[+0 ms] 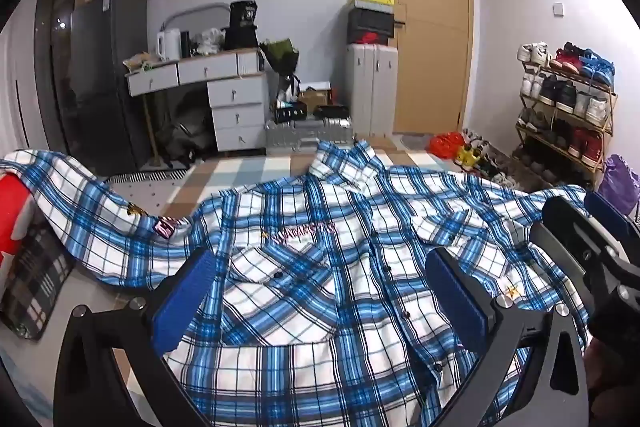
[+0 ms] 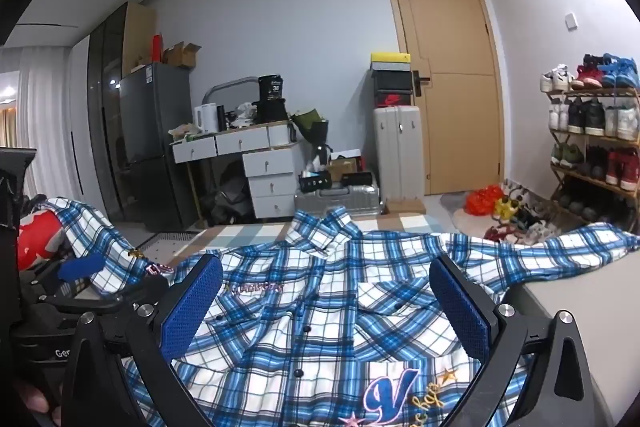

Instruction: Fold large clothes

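Currently the shirt (image 1: 320,267) lies spread face-up on the surface (image 2: 560,307), buttoned, collar at the far end, sleeves out to both sides. Blue-and-white plaid, wrinkled, embroidered patches on chest and hem. Left gripper (image 1: 320,299) and right gripper (image 2: 326,307) both hover over it, jaws wide, holding nothing.

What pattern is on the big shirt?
Blue, white and black plaid shirt; clearest in the left wrist view.
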Tool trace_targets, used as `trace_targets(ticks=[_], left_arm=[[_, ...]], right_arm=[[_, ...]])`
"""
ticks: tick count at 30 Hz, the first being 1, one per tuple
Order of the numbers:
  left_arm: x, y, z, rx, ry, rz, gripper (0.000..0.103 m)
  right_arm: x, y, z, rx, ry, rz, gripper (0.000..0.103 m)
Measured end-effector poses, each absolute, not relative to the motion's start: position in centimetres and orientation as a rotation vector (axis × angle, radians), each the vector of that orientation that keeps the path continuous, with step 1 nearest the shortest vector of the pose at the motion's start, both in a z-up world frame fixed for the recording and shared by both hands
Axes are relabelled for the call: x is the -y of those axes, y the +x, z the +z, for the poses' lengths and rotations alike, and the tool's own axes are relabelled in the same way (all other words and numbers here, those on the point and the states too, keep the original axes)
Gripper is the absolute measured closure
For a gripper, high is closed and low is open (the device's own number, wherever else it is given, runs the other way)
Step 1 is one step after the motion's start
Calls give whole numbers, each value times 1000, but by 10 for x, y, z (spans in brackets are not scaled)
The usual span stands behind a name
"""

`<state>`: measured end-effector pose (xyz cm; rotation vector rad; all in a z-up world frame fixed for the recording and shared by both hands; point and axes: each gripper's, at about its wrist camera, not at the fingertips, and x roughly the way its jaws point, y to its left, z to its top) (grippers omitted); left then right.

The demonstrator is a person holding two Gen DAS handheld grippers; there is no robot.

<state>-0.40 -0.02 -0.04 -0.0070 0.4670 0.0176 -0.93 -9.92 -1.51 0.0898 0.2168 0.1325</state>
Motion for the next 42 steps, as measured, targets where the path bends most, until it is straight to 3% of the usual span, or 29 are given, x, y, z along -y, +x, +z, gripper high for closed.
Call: trace_targets(ticks=[7,42], left_arm=[[10,3,-3,-532,37,12,1],[0,2,-3,-498,9,26,1]], right_arm=[[98,-11,-11,-218,84,139,0],[95,-12,-16,-205,103,161,0]])
